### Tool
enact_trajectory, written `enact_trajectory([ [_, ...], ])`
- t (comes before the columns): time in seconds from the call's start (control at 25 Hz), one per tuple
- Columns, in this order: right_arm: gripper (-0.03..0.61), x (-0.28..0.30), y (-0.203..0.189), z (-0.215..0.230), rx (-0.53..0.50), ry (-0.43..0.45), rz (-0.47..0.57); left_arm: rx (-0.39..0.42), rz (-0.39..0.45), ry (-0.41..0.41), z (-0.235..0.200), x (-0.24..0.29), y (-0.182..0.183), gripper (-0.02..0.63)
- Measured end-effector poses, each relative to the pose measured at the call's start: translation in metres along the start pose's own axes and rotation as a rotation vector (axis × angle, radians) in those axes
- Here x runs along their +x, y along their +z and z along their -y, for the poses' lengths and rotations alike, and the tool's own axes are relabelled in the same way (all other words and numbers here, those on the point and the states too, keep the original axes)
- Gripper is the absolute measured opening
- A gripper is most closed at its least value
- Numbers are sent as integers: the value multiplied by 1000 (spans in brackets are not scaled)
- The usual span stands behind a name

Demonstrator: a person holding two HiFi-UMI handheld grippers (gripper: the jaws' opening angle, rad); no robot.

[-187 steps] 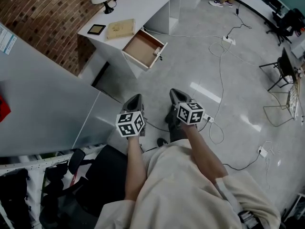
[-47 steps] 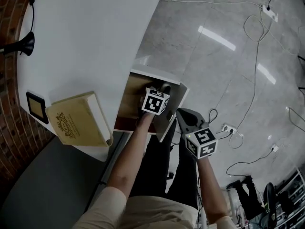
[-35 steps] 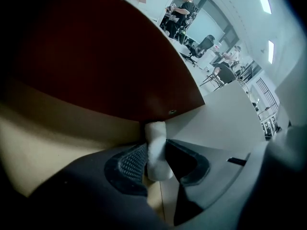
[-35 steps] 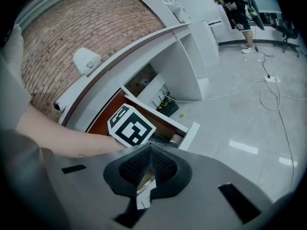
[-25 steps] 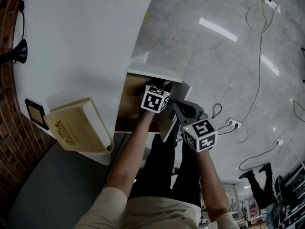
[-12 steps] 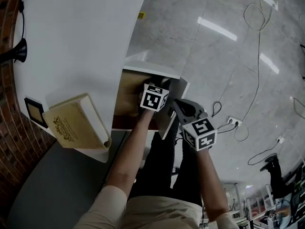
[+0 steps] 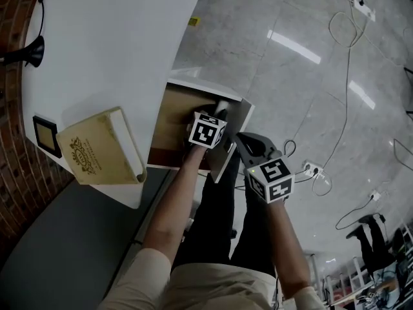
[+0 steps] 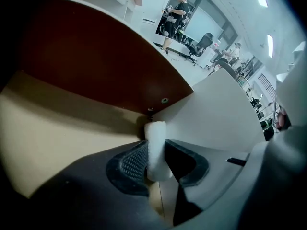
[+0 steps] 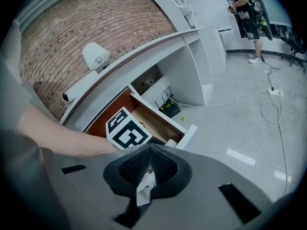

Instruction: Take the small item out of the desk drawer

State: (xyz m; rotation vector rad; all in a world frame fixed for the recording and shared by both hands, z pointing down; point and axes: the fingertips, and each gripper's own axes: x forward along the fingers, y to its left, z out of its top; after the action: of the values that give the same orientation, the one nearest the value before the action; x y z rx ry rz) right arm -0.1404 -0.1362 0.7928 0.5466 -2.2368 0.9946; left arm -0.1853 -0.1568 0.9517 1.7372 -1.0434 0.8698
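Observation:
The open desk drawer [image 7: 173,118] has a tan floor and a white front. My left gripper [image 7: 219,113] reaches down into the corner by the drawer's front. In the left gripper view it [image 8: 156,159] is shut on a small white block [image 8: 155,145], which stands upright between the ribbed pads. The block's top [image 7: 221,105] shows pale in the head view. My right gripper [image 7: 242,142] hovers just outside the drawer front, over the floor, with nothing held. Its pads [image 9: 139,166] meet, and a scrap of tape hangs below them.
A cream book [image 7: 102,148], a small framed picture [image 7: 42,134] and a lamp base [image 7: 31,49] lie on the white desk [image 7: 129,37]. Cables and a power strip [image 7: 311,168] trail over the glossy floor to the right. A brick wall runs behind the desk.
The left gripper has stayed in the drawer's front corner with the white block. The right gripper has shifted only slightly beside the drawer front. Several seconds ago both grippers were far from the desk.

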Motion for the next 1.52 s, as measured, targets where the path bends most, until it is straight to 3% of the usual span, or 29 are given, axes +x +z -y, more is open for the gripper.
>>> enact_trajectory([
  [0.16,25,-8,-8,-5,-3,8,-5,-17,35,28,-2,-10,3,123],
  [0.6,25,-27,-18,-7,34,-8,21,10,51,-51,28,-28,12,123],
  [0.92,25,-51,-15,-23,43,-11,57,43,57,-64,46,-50,16,123],
  [1.52,25,-113,-16,-62,40,-65,89,49,149,9,77,-155,25,123],
])
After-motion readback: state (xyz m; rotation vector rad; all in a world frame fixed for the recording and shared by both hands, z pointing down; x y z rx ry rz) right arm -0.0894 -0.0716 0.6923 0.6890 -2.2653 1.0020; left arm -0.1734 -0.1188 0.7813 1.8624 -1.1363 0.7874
